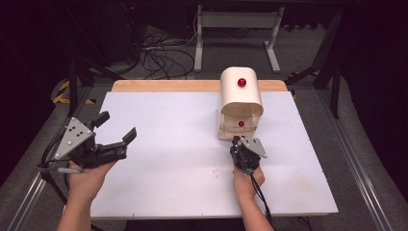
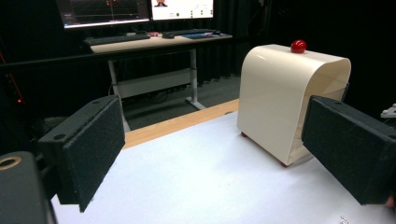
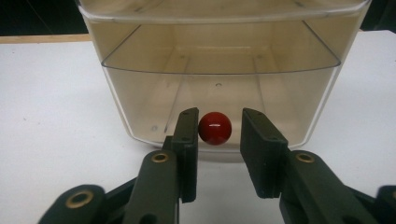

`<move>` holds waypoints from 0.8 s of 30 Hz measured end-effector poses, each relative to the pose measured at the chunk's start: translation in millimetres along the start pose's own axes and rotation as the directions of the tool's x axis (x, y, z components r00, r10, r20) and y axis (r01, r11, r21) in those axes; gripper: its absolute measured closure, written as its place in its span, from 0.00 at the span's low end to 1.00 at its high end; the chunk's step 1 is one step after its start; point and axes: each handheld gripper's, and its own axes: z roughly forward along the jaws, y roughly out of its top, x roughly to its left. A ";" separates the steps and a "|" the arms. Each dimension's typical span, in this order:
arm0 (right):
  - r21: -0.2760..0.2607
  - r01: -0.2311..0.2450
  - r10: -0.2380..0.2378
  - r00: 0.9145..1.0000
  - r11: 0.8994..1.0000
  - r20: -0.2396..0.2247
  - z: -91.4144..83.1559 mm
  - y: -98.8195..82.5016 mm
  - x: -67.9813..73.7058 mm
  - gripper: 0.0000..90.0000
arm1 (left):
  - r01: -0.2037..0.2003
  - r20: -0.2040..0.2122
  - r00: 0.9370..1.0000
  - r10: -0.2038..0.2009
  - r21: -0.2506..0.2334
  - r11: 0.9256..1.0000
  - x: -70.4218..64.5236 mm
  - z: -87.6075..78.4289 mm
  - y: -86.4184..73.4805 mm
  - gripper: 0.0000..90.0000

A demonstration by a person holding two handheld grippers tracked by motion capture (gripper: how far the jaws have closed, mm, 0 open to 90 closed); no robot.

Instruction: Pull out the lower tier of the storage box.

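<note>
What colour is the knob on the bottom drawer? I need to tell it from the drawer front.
Red, a glossy round knob, clearest in the right gripper view.

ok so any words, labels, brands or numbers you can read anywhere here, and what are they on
No text in these pictures can be read.
The two monitors on the far desk, in the left gripper view: lit graphics and small lines, too blurred and small to read.
The cream plastic drawer cabinet with red round knobs: no label or brand to be seen.
The black jaws of the right gripper and the left gripper: no markings to be seen.
</note>
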 end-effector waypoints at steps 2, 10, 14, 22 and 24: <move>0.001 -0.001 0.001 1.000 1.000 -0.002 0.1 -0.2 0.5 0.78 | 0.000 0.000 1.000 0.000 0.001 1.000 -0.1 0.0 0.0 0.08; 0.007 0.001 -0.001 1.000 1.000 -0.008 0.9 -0.5 0.5 0.81 | 0.001 -0.001 1.000 -0.001 0.000 1.000 0.3 -0.3 -0.1 0.08; 0.006 0.007 -0.007 1.000 1.000 -0.003 1.5 -0.3 -0.9 0.82 | 0.002 0.000 1.000 -0.002 -0.002 1.000 0.7 -0.6 -0.2 0.08; 0.005 0.010 -0.010 1.000 1.000 0.003 2.1 -0.1 -2.6 0.82 | 0.002 0.000 1.000 -0.002 -0.001 1.000 0.5 -0.5 -0.3 0.08; 0.005 0.014 -0.014 1.000 1.000 0.003 2.0 -0.2 -2.5 0.82 | 0.000 0.000 1.000 0.000 -0.001 1.000 0.6 -0.6 -0.2 0.08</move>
